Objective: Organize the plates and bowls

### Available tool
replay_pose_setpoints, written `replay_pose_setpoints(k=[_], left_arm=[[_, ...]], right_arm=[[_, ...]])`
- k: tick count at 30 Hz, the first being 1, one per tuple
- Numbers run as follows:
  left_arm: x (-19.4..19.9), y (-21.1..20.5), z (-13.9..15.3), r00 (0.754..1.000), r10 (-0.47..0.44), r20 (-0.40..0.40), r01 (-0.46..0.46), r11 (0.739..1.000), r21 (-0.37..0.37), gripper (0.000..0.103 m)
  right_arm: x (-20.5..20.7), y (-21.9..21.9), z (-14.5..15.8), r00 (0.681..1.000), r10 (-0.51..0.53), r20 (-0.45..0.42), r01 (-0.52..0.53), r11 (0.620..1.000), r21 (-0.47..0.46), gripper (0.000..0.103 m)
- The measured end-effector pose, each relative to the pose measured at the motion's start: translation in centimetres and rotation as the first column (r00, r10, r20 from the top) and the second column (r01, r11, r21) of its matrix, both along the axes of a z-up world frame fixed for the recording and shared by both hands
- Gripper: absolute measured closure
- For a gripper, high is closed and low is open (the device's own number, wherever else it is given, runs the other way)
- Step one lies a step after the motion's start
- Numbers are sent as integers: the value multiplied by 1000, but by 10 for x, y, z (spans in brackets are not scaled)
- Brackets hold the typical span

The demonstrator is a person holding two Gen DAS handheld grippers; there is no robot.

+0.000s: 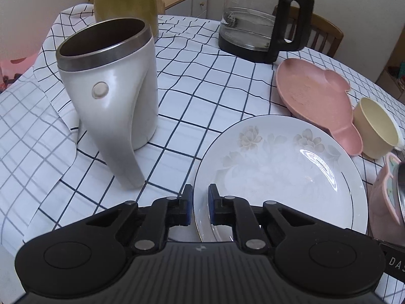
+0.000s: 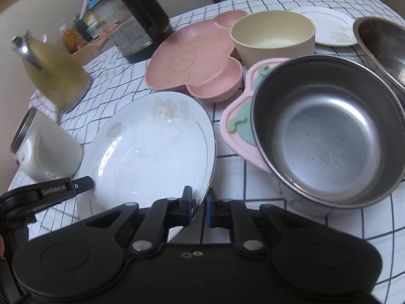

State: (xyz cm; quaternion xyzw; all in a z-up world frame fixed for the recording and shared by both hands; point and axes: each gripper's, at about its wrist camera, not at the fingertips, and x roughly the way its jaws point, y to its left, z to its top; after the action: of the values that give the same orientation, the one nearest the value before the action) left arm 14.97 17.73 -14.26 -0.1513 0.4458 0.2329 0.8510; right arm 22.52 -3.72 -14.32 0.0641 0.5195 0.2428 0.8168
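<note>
A white floral plate (image 1: 278, 172) (image 2: 152, 152) lies on the checked tablecloth. My left gripper (image 1: 200, 195) is shut on its near left rim, the thin edge caught between the blue pads. On the opposite rim my right gripper (image 2: 198, 197) is shut the same way. The left gripper's body (image 2: 50, 192) shows at the plate's far side in the right wrist view. Behind the plate are a pink mouse-shaped plate (image 1: 308, 93) (image 2: 192, 58) and a cream bowl (image 1: 374, 126) (image 2: 273, 35). A steel bowl (image 2: 329, 131) sits on a pink tray (image 2: 238, 126).
A white steel-rimmed mug (image 1: 111, 96) (image 2: 45, 149) stands close to the plate's left side. A glass kettle (image 1: 253, 17) and a yellow flask (image 2: 53, 76) stand at the back. A second steel bowl (image 2: 379, 45) and a small white plate (image 2: 329, 25) lie far right.
</note>
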Motion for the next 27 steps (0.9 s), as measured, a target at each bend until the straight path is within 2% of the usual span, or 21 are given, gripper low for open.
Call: replay_pose_setpoints(k=[9, 14, 22, 27], left_arm=[[-42, -14, 3, 999, -38, -22, 37, 998, -43, 91], [-68, -28, 3, 998, -61, -35, 58, 996, -64, 91], [-101, -42, 5, 994, -91, -63, 84, 991, -101, 91], [-117, -50, 8, 992, -104, -75, 97, 991, -94, 91]], right_arm=[[-28, -19, 8, 998, 67, -14, -67, 997, -42, 91], [-45, -35, 13, 995, 83, -52, -85, 996, -37, 91], [-78, -57, 20, 991, 114, -62, -117, 992, -43, 91], [-92, -66, 15, 986, 140, -88, -145, 988, -45, 91]])
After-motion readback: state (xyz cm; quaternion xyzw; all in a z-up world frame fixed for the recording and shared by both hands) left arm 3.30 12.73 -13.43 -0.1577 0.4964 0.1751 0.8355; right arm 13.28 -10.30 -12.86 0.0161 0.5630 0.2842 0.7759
